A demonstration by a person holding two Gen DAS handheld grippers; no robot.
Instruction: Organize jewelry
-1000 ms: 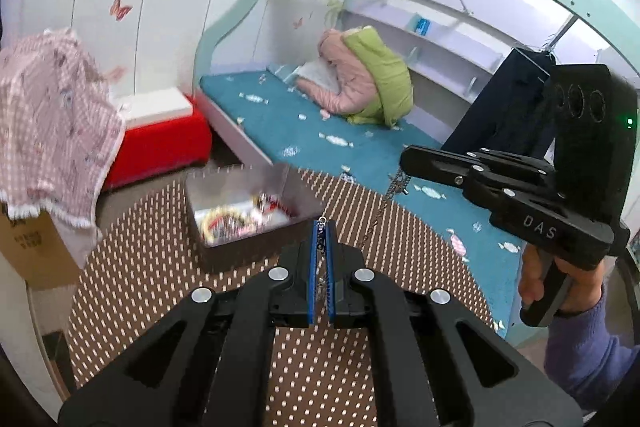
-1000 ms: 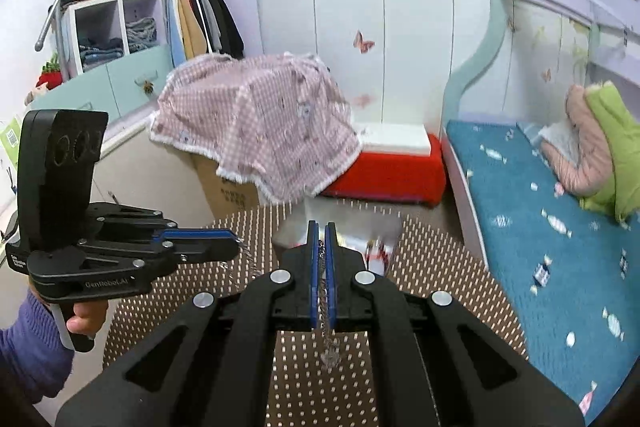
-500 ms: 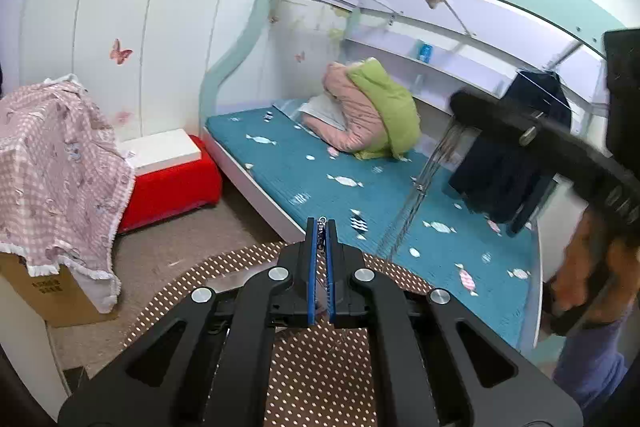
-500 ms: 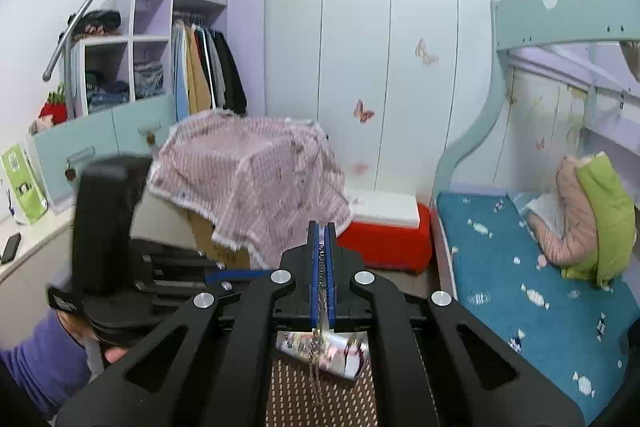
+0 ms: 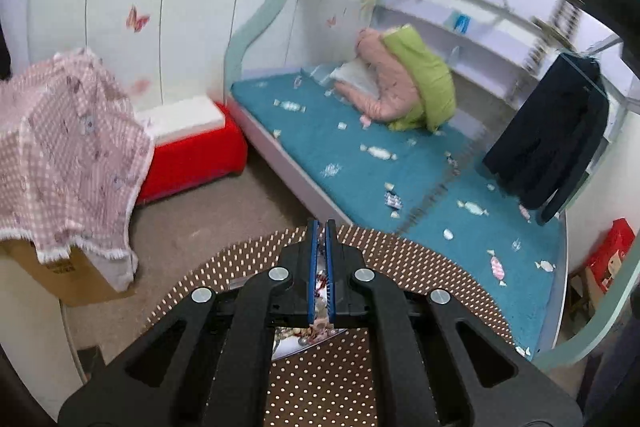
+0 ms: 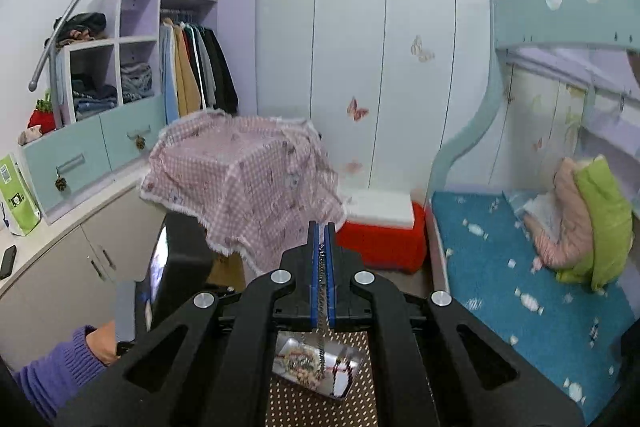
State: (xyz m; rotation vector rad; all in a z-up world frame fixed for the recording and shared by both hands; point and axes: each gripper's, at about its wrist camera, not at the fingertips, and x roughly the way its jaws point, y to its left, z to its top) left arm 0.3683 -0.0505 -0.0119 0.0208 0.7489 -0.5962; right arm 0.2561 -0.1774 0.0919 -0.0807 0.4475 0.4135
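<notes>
The right claw (image 6: 320, 267) pinches a chain (image 6: 320, 291) hanging over the jewelry box (image 6: 316, 367) on the dotted table (image 6: 320, 407), low centre. The left claw (image 5: 319, 267), pressed nearly together, sits above it; whether it pinches anything cannot be told. A bed (image 5: 360, 163) lies beyond.

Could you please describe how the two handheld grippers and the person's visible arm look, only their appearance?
Both the left gripper and the right gripper are matte black, angular, with triangular cut-outs, round silver bolt heads and thin blue pads along the inner faces of the fingers. No cables show. The person's left hand has bare skin and comes out of a purple ribbed knit sleeve.
</notes>
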